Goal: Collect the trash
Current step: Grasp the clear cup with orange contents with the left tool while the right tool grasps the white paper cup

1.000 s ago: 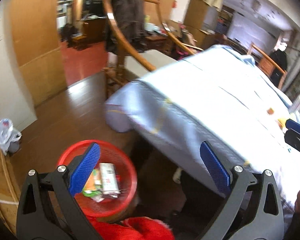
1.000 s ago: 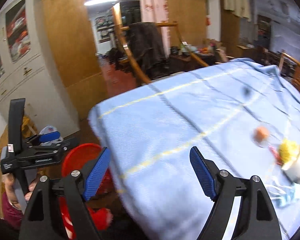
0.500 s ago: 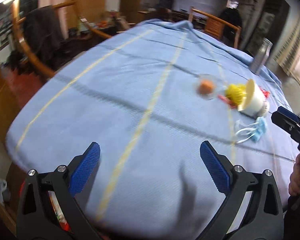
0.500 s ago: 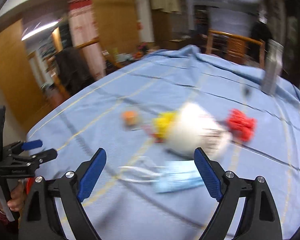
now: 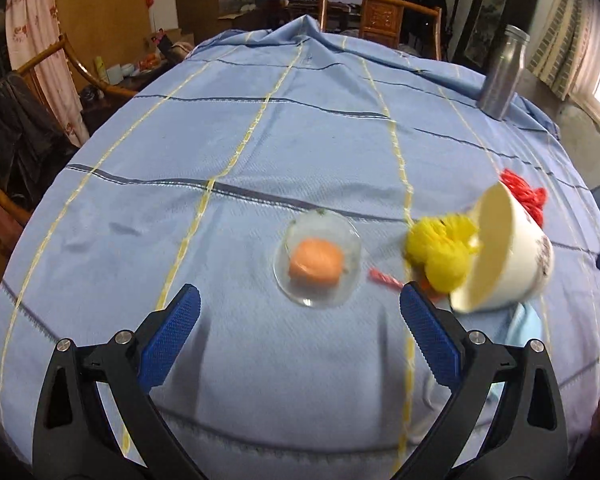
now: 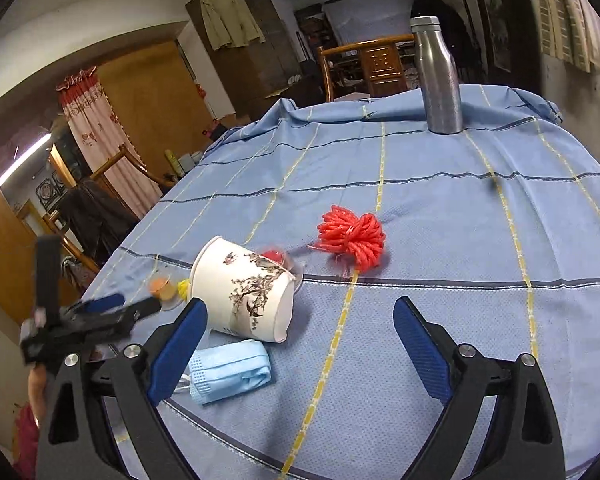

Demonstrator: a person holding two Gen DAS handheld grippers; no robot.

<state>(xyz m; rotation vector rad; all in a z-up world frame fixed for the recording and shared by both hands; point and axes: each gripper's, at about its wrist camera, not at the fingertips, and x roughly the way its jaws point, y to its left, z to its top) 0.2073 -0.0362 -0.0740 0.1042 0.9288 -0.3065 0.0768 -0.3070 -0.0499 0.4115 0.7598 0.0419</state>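
Blue cloth (image 6: 440, 208) lying under everything. Showing a crumpled blue mask (image 6: 230, 372) clearly only from the right gripper (image 6: 300, 320), jaws just widening, empty. Seeing an orange lump in a clear round lid (image 5: 318, 262) between the left gripper's (image 5: 300, 308) wide fingers, near a tipped paper cup (image 5: 500, 252).

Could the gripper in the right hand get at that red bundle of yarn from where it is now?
Probably yes. The right gripper is open and empty, and only bare blue tablecloth lies between it and the red yarn bundle. The tipped paper cup lies off to the side.

Clothed table (image 6: 480, 240); cup (image 6: 244, 296); mask (image 6: 228, 376)
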